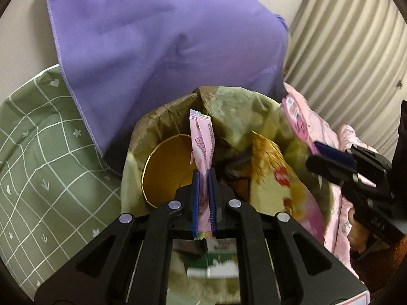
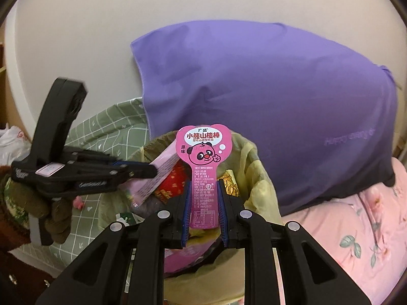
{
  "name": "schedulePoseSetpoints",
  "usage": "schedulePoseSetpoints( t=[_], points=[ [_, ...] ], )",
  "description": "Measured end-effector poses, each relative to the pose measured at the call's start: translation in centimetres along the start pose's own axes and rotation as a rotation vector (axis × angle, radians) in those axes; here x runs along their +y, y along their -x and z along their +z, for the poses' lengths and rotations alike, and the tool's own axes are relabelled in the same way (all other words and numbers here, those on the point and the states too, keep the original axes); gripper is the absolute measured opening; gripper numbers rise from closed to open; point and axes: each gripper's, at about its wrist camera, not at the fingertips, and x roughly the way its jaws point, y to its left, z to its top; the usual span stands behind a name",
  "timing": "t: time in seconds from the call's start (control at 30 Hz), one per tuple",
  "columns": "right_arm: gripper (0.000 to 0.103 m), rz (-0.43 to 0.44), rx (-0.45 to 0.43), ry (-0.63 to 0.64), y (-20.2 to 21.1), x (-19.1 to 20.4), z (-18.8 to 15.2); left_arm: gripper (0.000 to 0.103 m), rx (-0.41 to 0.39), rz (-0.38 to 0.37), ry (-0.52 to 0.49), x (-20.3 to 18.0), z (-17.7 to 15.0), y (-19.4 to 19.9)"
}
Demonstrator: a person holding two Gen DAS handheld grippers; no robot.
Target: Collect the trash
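My left gripper (image 1: 203, 172) is shut on a long pale pink snack wrapper (image 1: 202, 139) and holds it upright over a trash bin lined with a yellow-green bag (image 1: 132, 167). The bin holds a gold-rimmed paper cup (image 1: 165, 167) and other wrappers. My right gripper (image 2: 203, 185) is shut on a bright pink bear-face card (image 2: 204, 147) and holds it over the same bin (image 2: 257, 178). The right gripper shows at the right of the left wrist view (image 1: 318, 152). The left gripper shows at the left of the right wrist view (image 2: 150, 170).
A purple cloth (image 1: 157, 45) hangs behind the bin. A green checked sheet (image 1: 38, 152) lies to the left. Pink floral bedding (image 2: 356, 223) lies to the right. A ribbed beige surface (image 1: 356, 50) stands at the far right.
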Motion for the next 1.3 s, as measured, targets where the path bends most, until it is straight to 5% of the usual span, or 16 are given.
schedulePoseSetpoints(
  t=[0.4, 0.53, 0.6, 0.73, 0.87, 0.97, 1.3],
  points=[
    [0.019, 0.073, 0.042, 0.022, -1.0, -1.1, 0.8, 0.011, -0.012, 0.003, 0.06, -0.6, -1.8, 0.6],
    [0.019, 0.01, 0.064, -0.014, -1.2, -0.3, 0.5, 0.017, -0.051, -0.017, 0.086, 0.3, -2.7, 2.6],
    [0.019, -0.032, 0.078, -0.041, -1.4, 0.3, 0.2, 0.029, -0.069, -0.03, 0.093, 0.8, -2.8, 3.3],
    [0.038, -0.091, 0.079, -0.048, -1.4, 1.7, -0.4, 0.043, -0.121, -0.085, 0.113, 1.8, -3.3, 4.9],
    [0.038, -0.183, 0.047, -0.04, -0.1, 3.5, -0.9, 0.051, -0.171, -0.082, 0.112, 2.3, -4.6, 7.4],
    [0.04, -0.168, -0.004, -0.056, 1.6, 5.2, -1.2, 0.062, -0.222, 0.01, 0.101, 2.7, -7.0, 10.5],
    [0.041, -0.032, -0.095, -0.006, 6.7, 14.8, -3.4, 0.063, -0.273, 0.352, 0.166, 5.1, -19.5, 20.0]
  ],
)
